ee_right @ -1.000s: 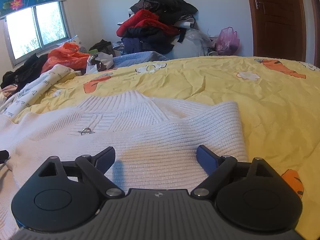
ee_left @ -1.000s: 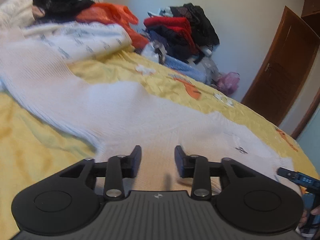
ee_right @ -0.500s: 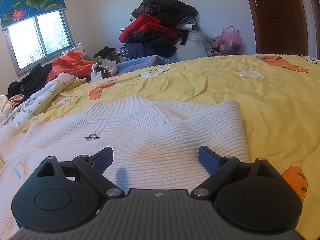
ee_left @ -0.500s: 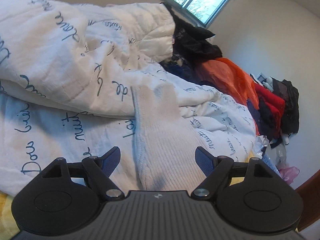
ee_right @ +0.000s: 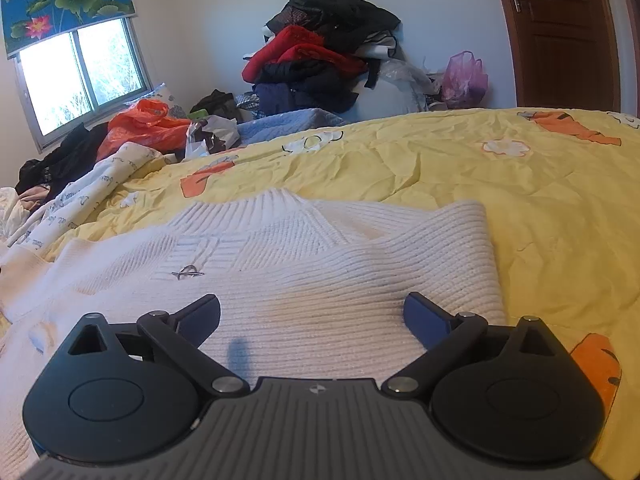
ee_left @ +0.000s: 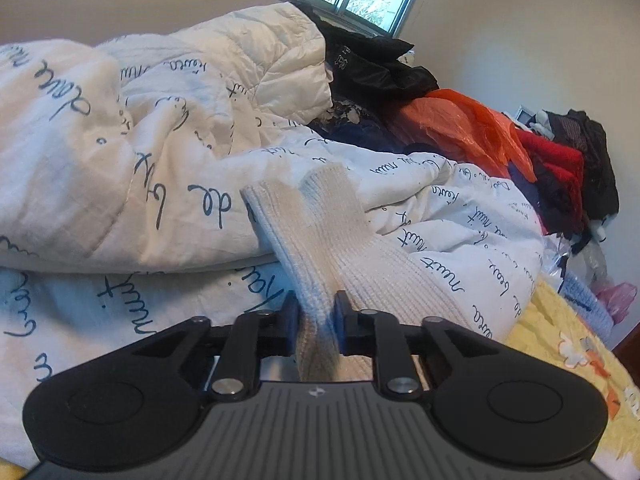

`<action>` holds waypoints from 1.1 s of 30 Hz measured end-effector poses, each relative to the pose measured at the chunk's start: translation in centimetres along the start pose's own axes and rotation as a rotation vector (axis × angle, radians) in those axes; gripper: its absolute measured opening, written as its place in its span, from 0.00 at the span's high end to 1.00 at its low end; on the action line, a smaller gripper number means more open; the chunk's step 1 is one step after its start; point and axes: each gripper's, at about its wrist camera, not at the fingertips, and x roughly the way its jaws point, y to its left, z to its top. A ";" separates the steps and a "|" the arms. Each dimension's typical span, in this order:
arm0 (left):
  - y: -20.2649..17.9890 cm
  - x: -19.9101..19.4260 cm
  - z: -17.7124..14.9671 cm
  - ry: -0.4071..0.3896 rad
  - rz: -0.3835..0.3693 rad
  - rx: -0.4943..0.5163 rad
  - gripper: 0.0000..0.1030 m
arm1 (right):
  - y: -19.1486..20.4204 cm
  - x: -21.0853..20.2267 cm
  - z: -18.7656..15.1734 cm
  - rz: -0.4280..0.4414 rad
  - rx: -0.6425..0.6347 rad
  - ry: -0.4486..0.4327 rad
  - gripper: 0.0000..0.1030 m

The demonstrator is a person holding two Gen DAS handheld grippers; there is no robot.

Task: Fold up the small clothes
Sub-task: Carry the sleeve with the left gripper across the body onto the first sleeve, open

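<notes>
- Left tool [ee_left: 316,322] has just been closing, and its jaws now pinch a bunched ridge of the white knit sweater's sleeve [ee_left: 320,232]; the cuff end lies beyond the tips, draped on a white quilt [ee_left: 120,152].
- Right tool [ee_right: 312,318] has just been opening a little further and stands spread wide with nothing gripped; its blue pads hover over the sweater's body [ee_right: 320,280], and I cannot tell whether they touch the knit.
- White knit sweater lies spread on the yellow bedspread [ee_right: 520,184], collar away from the right tool, one side edge already turned in near that tool's right pad, by my reading.
- Progress, as a judgement: early. One sleeve is only now gripped; bringing it across the body, then folding the body itself, is left.
- Writing: the quilt carries dark cursive script; "de" and "nuit" read fairly clearly, the rest is too distorted. A small metal ornament [ee_right: 188,272] sits on the sweater's chest; no brand is legible.
- Farther out: a pile of clothes [ee_right: 320,64] against the wall, an orange plastic bag [ee_right: 144,128], a window [ee_right: 80,80].
</notes>
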 end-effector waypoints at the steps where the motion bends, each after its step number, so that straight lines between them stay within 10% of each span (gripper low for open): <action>1: -0.5 -0.4 0.0 -0.022 0.025 0.019 0.86 | 0.0 0.0 0.0 0.002 0.002 -0.001 0.05; 5: -5.0 -4.6 -0.9 -0.159 0.025 0.139 0.90 | -0.2 0.0 0.0 0.005 0.005 -0.001 0.05; 11: -17.3 -14.5 -8.1 -0.293 -0.307 0.431 0.90 | -0.1 0.0 0.0 0.005 0.012 -0.005 0.05; 16: -25.2 -18.3 -20.6 -0.151 -0.561 0.774 0.90 | -0.4 -0.1 -0.1 0.026 0.040 -0.015 0.05; 20: -27.4 -17.6 -28.2 0.072 -0.598 0.988 0.86 | -1.3 -0.3 -0.1 0.062 0.089 -0.031 0.05; 23: -25.8 -19.2 -28.4 0.047 -0.623 0.989 0.73 | -2.1 -0.5 -0.2 0.094 0.137 -0.045 0.05; 27: -22.5 -22.1 -27.0 -0.013 -0.695 0.886 0.10 | -1.8 -0.4 -0.2 0.078 0.117 -0.040 0.05; 33: -18.7 -20.9 -25.1 0.080 -0.666 0.697 0.10 | -1.7 -0.4 -0.2 0.083 0.123 -0.043 0.05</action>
